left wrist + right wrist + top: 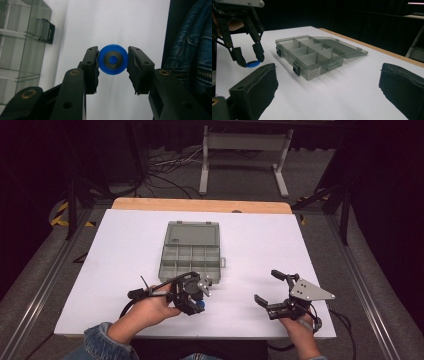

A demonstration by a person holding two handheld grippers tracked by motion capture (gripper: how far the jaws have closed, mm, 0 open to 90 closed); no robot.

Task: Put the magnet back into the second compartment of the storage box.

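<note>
Near the tabletop's front edge, just before the open compartment box (192,251), a blue disc (112,60) is clamped by its rim in the left gripper (112,65). It looks light, stiff and slippery, so rim-holding suits. The right gripper (270,287) is held wide open, empty.

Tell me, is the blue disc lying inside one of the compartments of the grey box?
No, the blue disc is clamped between the pads of the left gripper, above the white table beside the grey box.

Left gripper (198,304) clamped, jaws pointing down – right gripper (270,287) jaws wide apart, level.
</note>
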